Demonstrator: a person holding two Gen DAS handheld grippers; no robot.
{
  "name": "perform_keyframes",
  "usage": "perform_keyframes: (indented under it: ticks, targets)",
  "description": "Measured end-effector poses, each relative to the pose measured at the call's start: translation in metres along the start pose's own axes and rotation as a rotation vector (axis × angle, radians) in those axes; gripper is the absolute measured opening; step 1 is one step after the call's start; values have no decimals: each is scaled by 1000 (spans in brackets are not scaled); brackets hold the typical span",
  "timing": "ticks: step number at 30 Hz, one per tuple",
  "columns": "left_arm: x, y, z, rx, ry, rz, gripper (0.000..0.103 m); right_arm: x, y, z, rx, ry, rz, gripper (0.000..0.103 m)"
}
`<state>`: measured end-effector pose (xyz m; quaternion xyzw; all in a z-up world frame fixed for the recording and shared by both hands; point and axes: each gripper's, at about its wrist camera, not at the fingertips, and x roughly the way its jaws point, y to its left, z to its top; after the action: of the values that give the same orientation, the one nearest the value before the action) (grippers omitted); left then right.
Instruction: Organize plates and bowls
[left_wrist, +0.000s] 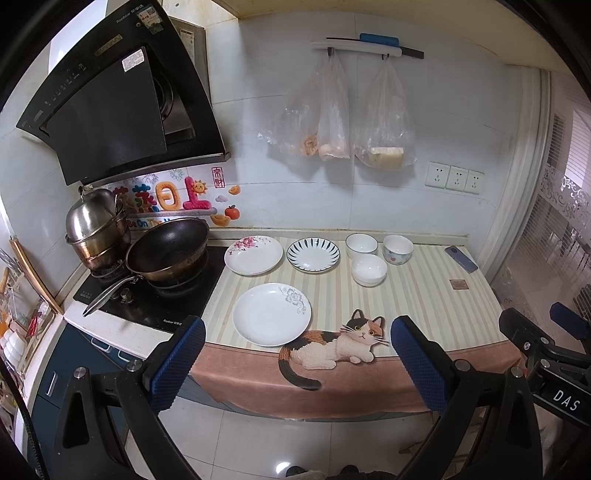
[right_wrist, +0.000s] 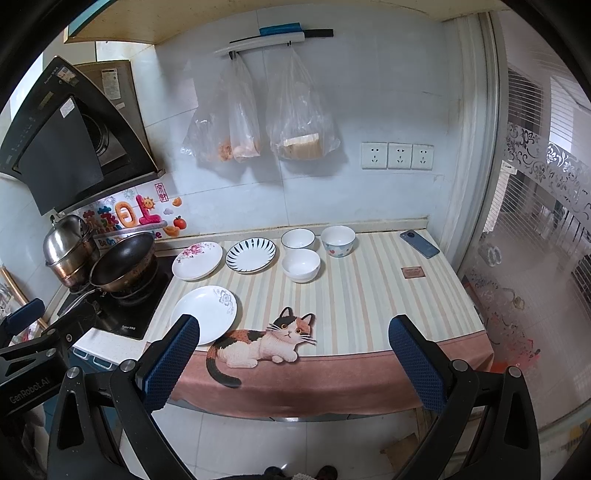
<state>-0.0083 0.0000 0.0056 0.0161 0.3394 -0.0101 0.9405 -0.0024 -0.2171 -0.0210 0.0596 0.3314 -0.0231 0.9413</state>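
Note:
Three plates lie on the striped cloth: a white plate with a grey flower (left_wrist: 271, 314) (right_wrist: 205, 313) near the front, a pink-flowered plate (left_wrist: 253, 254) (right_wrist: 197, 260) and a blue-striped plate (left_wrist: 313, 254) (right_wrist: 251, 254) behind it. To their right stand three bowls: a white bowl with a dark rim (left_wrist: 361, 245) (right_wrist: 297, 239), a bowl with red fruit prints (left_wrist: 397, 249) (right_wrist: 337, 240) and a plain white bowl (left_wrist: 368, 269) (right_wrist: 300, 265). My left gripper (left_wrist: 295, 365) and right gripper (right_wrist: 293, 365) hang open in front of the counter edge, holding nothing.
A stove (left_wrist: 155, 295) with a dark wok (left_wrist: 168, 249) (right_wrist: 123, 262) and stacked steel pots (left_wrist: 96, 229) sits left of the plates. A phone (left_wrist: 461, 258) (right_wrist: 419, 243) and a small brown card (right_wrist: 412, 272) lie at the right. Plastic bags (right_wrist: 255, 118) hang on the wall.

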Motion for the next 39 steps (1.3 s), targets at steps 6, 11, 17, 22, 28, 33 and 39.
perform_keyframes:
  ticks: [6,11,17,22,28,33,39]
  targets:
    - [5,1,1,-2,-2,-11,103,7,1,2,1,9,3,103]
    - [24,15,2,-28,-30,-47,103,20,4,3,18,5,17,103]
    - [84,51,-2,-38,16,26,103,77,21,-8,38,97,69,103]
    - [165,92,-17,-80,142,98,103,149,42,-22,56,204,111,103]
    - [267,130,-35,-130,322,158,103,278,64,-35,51,371,149,103]
    - [356,154,-48,-171,472,172,103,384,78,-44,62,505,220,103]
    - [445,172,-65,-210,610,119,103,496,101,-47,93,643,297,103]
